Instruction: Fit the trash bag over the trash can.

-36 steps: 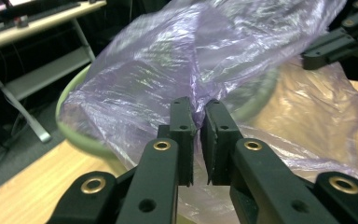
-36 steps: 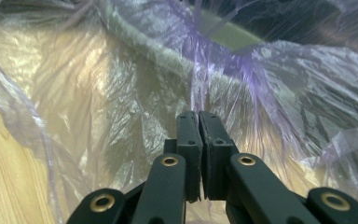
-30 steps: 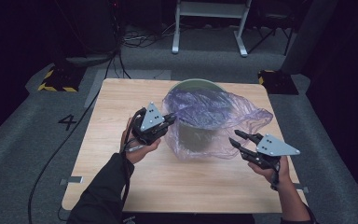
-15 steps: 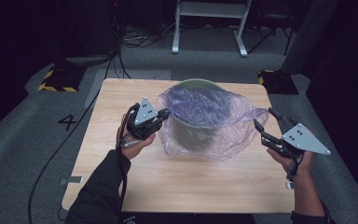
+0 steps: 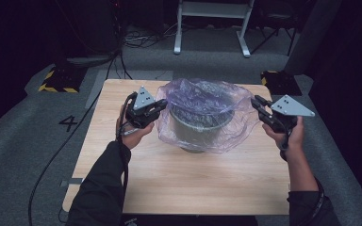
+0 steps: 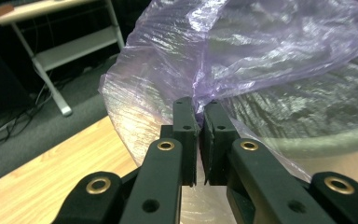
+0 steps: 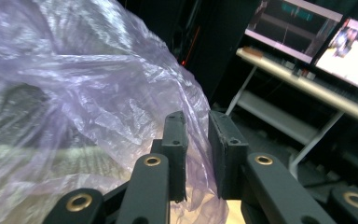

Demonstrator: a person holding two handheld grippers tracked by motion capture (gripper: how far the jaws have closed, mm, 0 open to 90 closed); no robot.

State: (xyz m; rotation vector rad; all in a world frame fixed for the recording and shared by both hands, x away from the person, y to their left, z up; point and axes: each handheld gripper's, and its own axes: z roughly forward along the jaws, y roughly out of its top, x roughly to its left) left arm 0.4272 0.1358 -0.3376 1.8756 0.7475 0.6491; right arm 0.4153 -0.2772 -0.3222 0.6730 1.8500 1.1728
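A grey round bin (image 5: 199,128) stands mid-table with a thin purple plastic bag (image 5: 202,96) draped over its mouth and sides. My left gripper (image 5: 162,104) is at the bin's left rim, shut on a pinch of the bag's edge (image 6: 200,88). My right gripper (image 5: 255,101) is at the bag's right edge. Its jaws have just been closing, and a fold of the bag's film (image 7: 196,140) hangs in the gap between the fingertips (image 7: 175,126), which still stand a little apart. Through the film the bin's rim (image 6: 307,135) shows dimly.
The wooden table (image 5: 193,183) has bare room in front of the bin. A white-legged stand (image 5: 212,23) and cables lie on the floor behind. Yellow-black floor blocks (image 5: 56,80) sit off the table's far corners. Lit screens (image 7: 317,32) stand on a bench to the right.
My right gripper has risen from the table's front right to the bag's right edge. The bag's right side has lifted off the table. My left gripper has drifted slightly, still on the bag.
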